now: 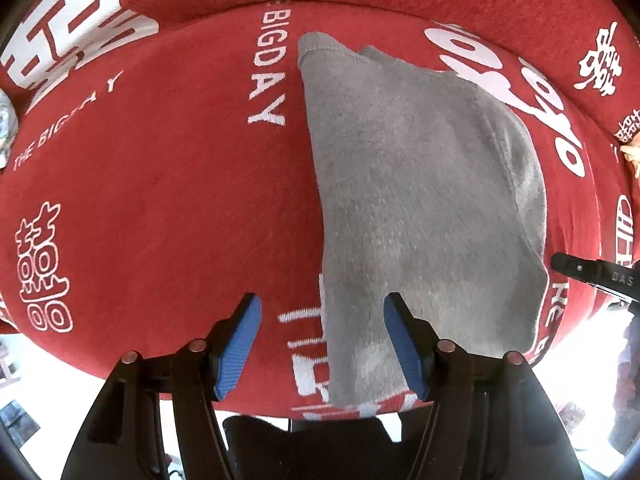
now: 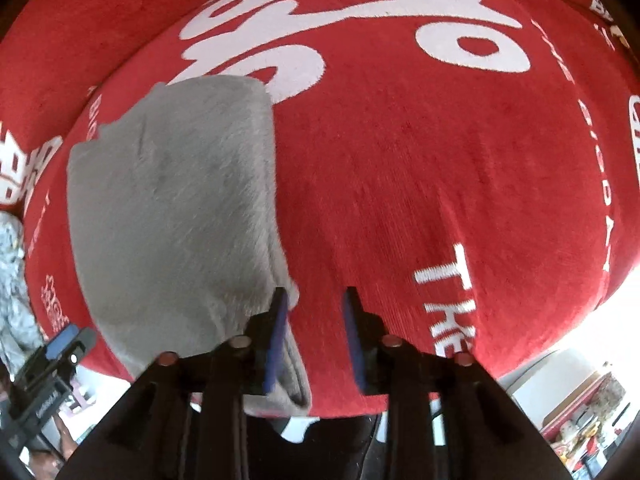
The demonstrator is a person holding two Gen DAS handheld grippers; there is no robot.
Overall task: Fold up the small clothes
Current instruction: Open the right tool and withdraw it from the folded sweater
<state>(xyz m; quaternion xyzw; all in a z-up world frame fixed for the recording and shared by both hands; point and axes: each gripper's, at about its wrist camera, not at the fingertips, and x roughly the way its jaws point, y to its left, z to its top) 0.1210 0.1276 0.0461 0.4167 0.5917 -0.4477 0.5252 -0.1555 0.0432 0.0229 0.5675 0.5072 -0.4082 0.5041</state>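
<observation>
Through the left wrist camera, my left tongs (image 1: 322, 314) stand wide apart and hold nothing, hovering over the near edge of the grey knitted garment (image 1: 420, 208). It lies flat, right of centre, on the red plush cloth with white lettering (image 1: 160, 200) that covers the bench.

Through the right wrist camera, my right tongs (image 2: 314, 306) are also apart and empty, their left pad at the garment's (image 2: 172, 208) near right corner. I judge a fold is due; next, both tongs must pinch the near edge.
</observation>
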